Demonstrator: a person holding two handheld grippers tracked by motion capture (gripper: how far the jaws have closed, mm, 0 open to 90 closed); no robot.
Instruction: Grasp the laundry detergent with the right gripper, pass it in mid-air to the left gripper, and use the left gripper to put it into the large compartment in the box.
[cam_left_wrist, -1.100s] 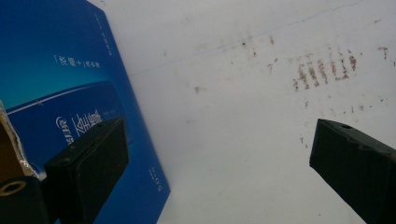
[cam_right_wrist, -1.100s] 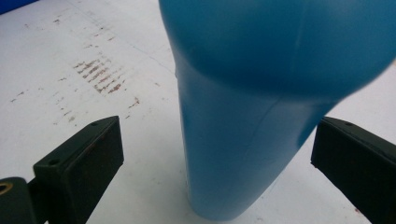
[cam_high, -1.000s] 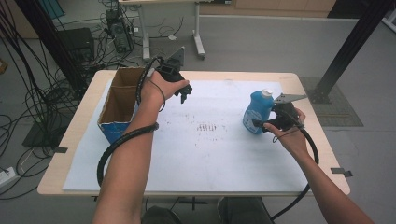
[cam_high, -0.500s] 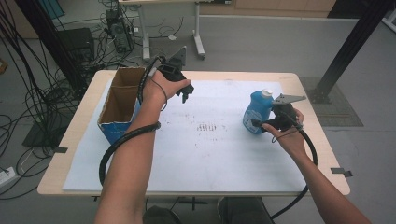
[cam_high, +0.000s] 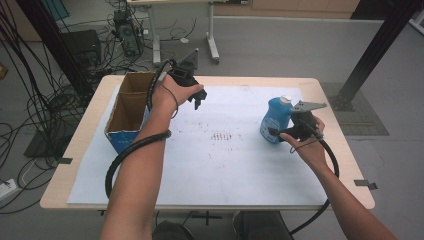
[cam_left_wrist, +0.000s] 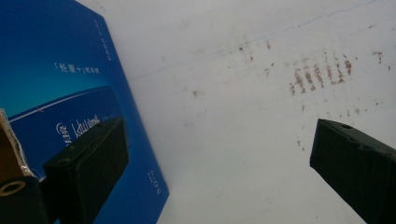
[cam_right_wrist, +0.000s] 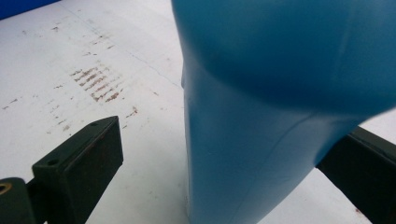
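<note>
1. Bottle (cam_high: 275, 120): blue plastic, white cap, upright on the white sheet (cam_high: 225, 165) at the table's right side, well apart from the box (cam_high: 127, 112).
2. Right gripper (cam_high: 280, 133): jaws spread either side of the bottle's lower body. In the right gripper view the bottle (cam_right_wrist: 261, 140) sits between them with a clear gap at the left jaw; the right jaw is half hidden behind the bottle, so contact there can't be judged. Not pinching yet, by the look of it.
3. Left gripper (cam_high: 196, 101): held above the sheet just beside the box, jaws wide apart and holding nothing. The left gripper view looks down the box's blue side (cam_left_wrist: 60, 93) onto bare sheet.
4. Handling, as a judgement: smooth rigid plastic, likely slippery; walls may flex under a hard squeeze. Weight depends on fill, which can't be seen. Tall shape, so a low push could tip it.
5. Where to grip: across the narrower flat of the body, mid to low, where the jaws are lined up now; avoid the rounded shoulder.
6. Room: open sheet all through the middle, with faint brown marks (cam_high: 222, 136) and nothing standing there. The table's right edge is near the bottle, so move it inward. The box's open top is free for a drop from above.
</note>
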